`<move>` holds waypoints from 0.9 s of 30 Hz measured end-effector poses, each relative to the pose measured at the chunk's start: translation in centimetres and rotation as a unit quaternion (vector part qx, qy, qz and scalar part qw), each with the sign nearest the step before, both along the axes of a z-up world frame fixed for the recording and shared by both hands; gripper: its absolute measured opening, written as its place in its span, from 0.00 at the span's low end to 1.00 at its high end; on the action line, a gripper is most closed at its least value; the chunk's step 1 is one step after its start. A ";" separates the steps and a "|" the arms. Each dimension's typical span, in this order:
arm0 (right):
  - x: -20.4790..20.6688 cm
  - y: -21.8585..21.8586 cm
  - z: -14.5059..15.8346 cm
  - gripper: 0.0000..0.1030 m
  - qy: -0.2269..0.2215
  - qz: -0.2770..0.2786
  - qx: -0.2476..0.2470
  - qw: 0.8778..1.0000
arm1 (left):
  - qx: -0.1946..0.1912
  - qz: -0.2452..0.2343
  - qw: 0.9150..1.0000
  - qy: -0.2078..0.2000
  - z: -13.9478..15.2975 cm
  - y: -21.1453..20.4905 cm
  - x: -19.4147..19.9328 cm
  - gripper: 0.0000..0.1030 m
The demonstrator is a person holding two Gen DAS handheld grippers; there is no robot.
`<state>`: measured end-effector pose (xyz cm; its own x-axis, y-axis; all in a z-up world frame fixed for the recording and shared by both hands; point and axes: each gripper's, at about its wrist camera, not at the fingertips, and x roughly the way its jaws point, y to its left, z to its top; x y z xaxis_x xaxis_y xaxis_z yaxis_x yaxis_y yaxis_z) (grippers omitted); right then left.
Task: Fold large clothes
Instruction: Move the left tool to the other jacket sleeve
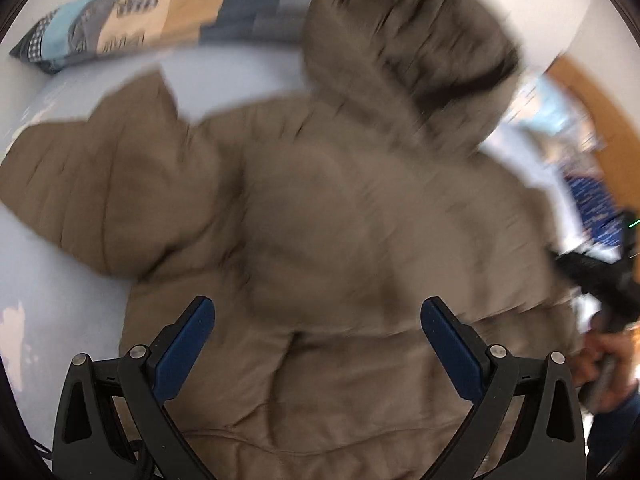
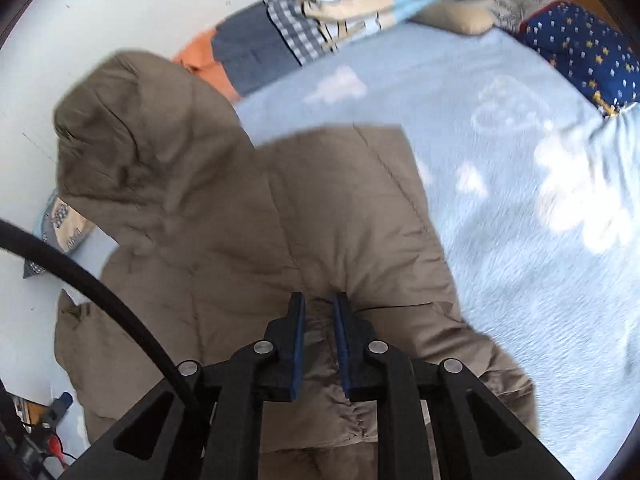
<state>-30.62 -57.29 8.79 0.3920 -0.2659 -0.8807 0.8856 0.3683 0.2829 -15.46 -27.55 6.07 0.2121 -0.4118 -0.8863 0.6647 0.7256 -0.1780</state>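
The right tool [image 2: 319,344] is pinched narrow on a bunched fold of the jacket [image 2: 248,248] near its hem, at the near edge of the bed [image 2: 500,240]. The left tool [image 1: 318,344] hangs above the jacket's lower back with its fingers spread wide, holding nothing.

One brown padded jacket lies spread across the bed's light blue cover, one sleeve [image 1: 96,184] reaching toward the left edge and its hood [image 1: 404,52] at the far edge, up against the wall.

The likely trouble is the grip: the padding is thick and slippery, so a narrow pinch on one fold could slide off if the right tool lifts or drags. Pulling from one side alone could also skew the whole jacket rather than fold it, and the hood may bunch against the wall.

Farther off, one long patchwork pillow [image 2: 320,20] lies along the far edge and one starred navy cushion [image 2: 580,52] sits in the far right corner.
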 end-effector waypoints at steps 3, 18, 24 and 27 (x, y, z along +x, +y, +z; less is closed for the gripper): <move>1.1 0.2 -0.7 0.16 0.028 0.008 -0.005 1.000 | 0.009 -0.004 1.000 -0.001 -1.1 0.1 0.0 1.00; 7.3 10.1 4.8 0.16 0.005 0.107 -0.066 0.992 | -0.089 0.046 0.995 -0.029 6.7 4.5 2.1 1.00; 8.0 10.7 1.2 0.16 0.045 0.113 -0.054 0.991 | -0.076 0.079 0.994 -0.021 5.3 5.9 4.5 1.00; 8.1 10.1 0.1 0.16 0.054 0.115 -0.034 0.991 | -0.070 0.096 0.993 -0.027 5.2 6.8 5.6 1.00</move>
